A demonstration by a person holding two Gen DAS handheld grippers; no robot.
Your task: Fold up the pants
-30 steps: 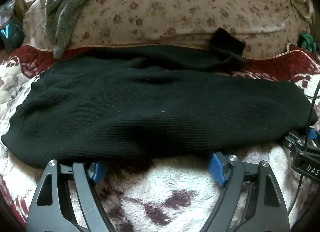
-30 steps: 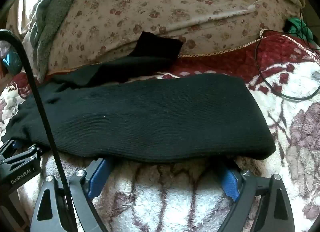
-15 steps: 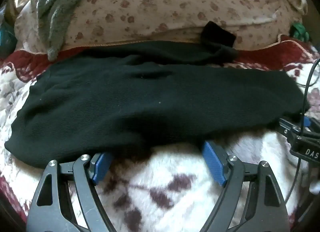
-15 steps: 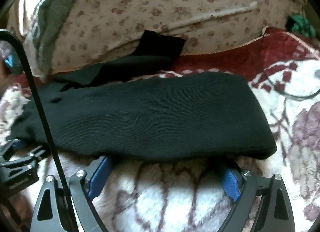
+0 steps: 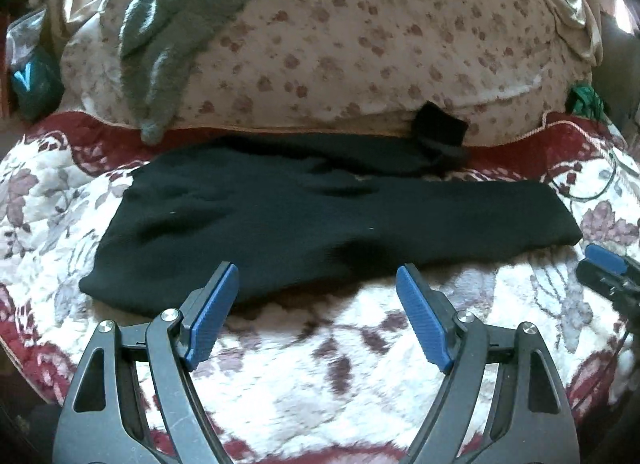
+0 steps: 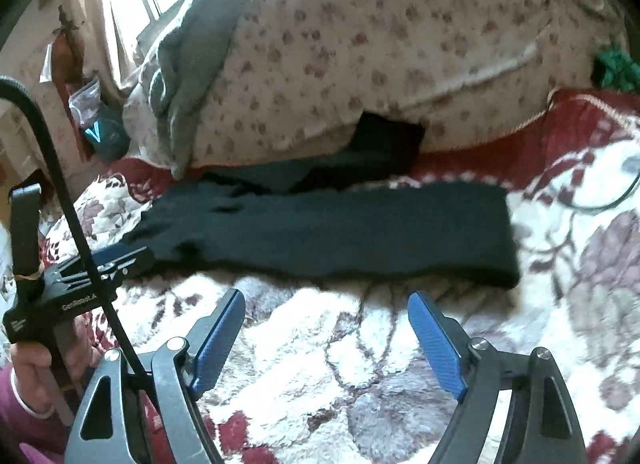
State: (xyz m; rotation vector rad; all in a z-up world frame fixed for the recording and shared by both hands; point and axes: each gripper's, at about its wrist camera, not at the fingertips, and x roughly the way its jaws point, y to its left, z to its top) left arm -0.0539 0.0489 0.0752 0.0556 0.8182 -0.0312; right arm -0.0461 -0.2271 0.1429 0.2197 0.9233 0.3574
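Black knit pants (image 5: pixel 304 220) lie spread across a floral blanket, folded lengthwise, with one end reaching the pillow behind. They also show in the right wrist view (image 6: pixel 360 232). My left gripper (image 5: pixel 316 276) is open and empty, just short of the pants' near edge. My right gripper (image 6: pixel 326 304) is open and empty, just short of the near edge at the right part. The right gripper's tip shows at the right in the left wrist view (image 5: pixel 604 264). The left gripper shows at the left in the right wrist view (image 6: pixel 100 264).
A floral blanket (image 5: pixel 320 376) covers the bed. A big flowered pillow (image 5: pixel 360 44) stands behind, with a grey towel (image 5: pixel 176 24) draped over it. A black cable (image 6: pixel 80 224) crosses the left of the right wrist view. A green item (image 5: pixel 586 98) lies far right.
Both grippers have drawn back and up from the pants' near edge, where their fingertips sat under the cloth. The pants now lie flat, farther away.
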